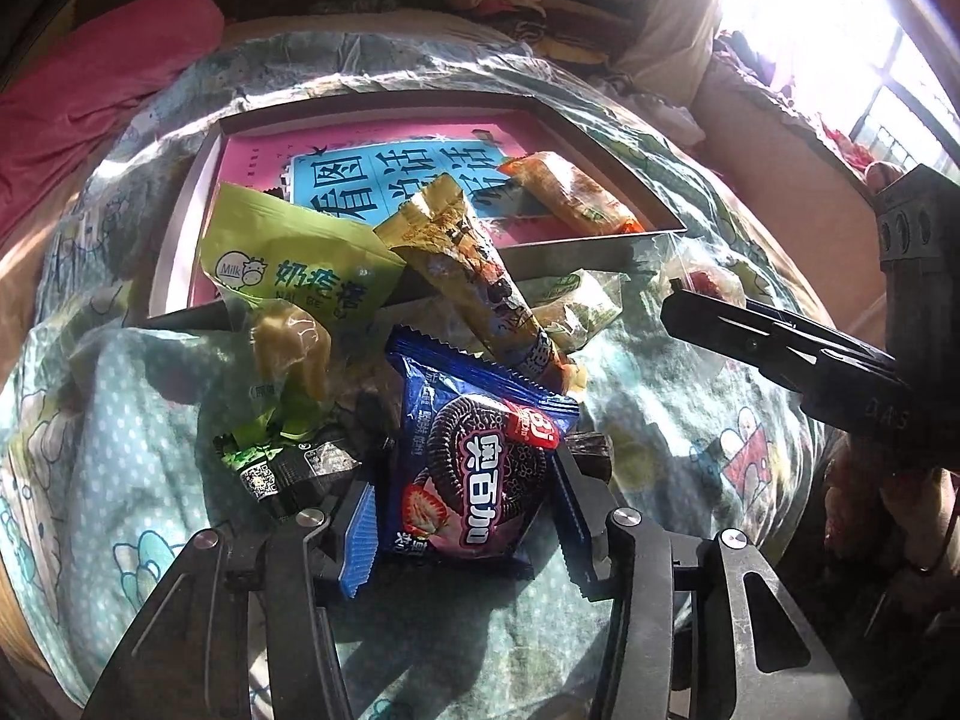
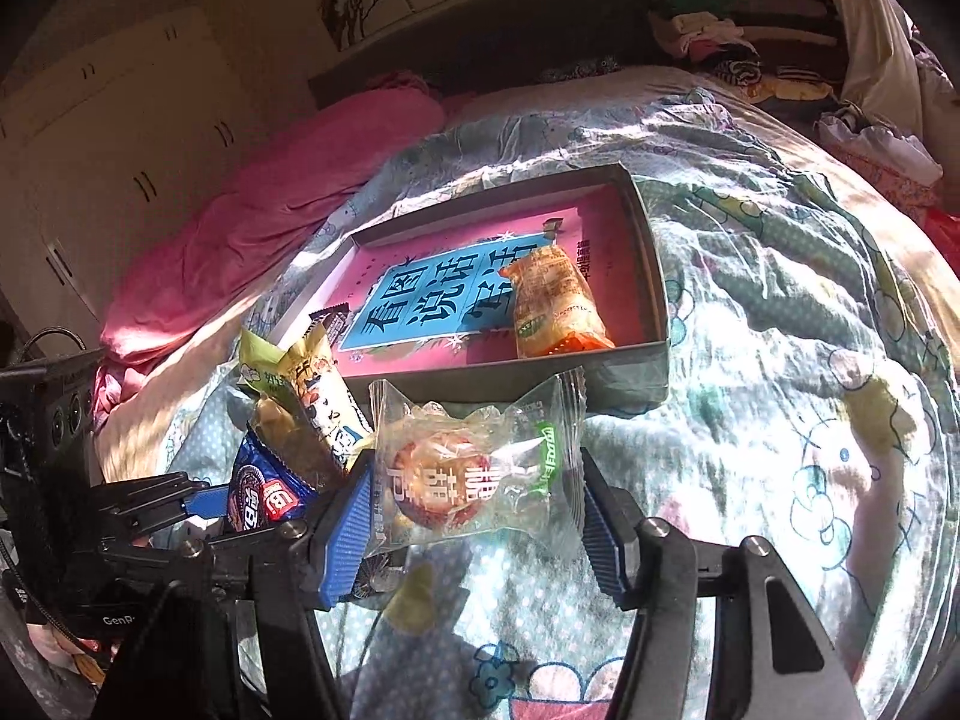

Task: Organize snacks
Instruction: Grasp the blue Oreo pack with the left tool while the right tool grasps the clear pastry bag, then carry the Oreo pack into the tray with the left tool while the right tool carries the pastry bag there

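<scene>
My left gripper point(image 1: 462, 516) stands around a blue Oreo packet point(image 1: 480, 462) lying on the bedspread, its blue pads at both sides of the wrapper. A green milk-candy bag point(image 1: 288, 264) and a long yellow bar point(image 1: 474, 264) lie just beyond it, against the grey box point(image 1: 588, 258). The box holds a pink and blue book point(image 2: 444, 294) and an orange-ended snack pack point(image 2: 552, 306). My right gripper point(image 2: 480, 504) holds a clear-wrapped pastry point(image 2: 474, 474) between its blue pads, just in front of the box's near wall point(image 2: 528, 378). The right gripper also shows in the left wrist view point(image 1: 780, 354).
The snacks lie on a rumpled patterned bedspread point(image 2: 750, 360). A pink blanket point(image 2: 270, 210) lies at the back left, and clothes point(image 2: 720, 42) are piled at the headboard. A white wardrobe point(image 2: 120, 138) stands at the left. A bright window point(image 1: 870, 78) is at the right.
</scene>
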`<state>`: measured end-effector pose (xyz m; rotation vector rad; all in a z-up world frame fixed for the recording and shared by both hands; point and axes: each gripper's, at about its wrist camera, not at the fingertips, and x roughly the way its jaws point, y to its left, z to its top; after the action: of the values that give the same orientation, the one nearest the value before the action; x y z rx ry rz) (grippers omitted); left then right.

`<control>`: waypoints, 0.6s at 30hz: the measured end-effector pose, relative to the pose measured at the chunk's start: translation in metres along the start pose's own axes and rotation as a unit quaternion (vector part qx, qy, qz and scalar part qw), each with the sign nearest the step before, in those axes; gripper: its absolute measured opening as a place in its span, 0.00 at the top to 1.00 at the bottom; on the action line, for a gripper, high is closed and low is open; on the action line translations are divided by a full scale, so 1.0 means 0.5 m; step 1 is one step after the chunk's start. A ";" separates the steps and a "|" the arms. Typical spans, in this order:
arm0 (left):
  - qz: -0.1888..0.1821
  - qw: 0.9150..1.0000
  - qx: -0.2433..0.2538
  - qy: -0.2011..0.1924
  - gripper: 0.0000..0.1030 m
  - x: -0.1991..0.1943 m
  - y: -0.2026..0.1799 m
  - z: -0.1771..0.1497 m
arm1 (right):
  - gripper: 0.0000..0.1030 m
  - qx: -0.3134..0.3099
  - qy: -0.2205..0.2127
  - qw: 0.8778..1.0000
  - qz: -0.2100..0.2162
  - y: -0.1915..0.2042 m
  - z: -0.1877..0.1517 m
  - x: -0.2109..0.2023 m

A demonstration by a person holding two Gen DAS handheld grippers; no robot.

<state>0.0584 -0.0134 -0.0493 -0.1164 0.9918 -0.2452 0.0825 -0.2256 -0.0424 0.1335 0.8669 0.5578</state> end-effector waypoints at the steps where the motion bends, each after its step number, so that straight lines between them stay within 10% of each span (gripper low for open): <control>1: -0.001 1.000 -0.004 -0.004 0.50 -0.007 0.002 0.002 | 0.40 0.000 -0.004 1.000 0.000 0.000 0.002 -0.003; 18: 0.026 0.993 -0.066 -0.099 0.50 -0.117 0.100 0.062 | 0.40 0.000 -0.047 0.999 -0.005 -0.013 0.027 -0.032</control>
<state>0.0615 0.0494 0.0046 -0.2315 0.8130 -0.1173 0.0873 -0.2379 -0.0250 0.1538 0.7765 0.5375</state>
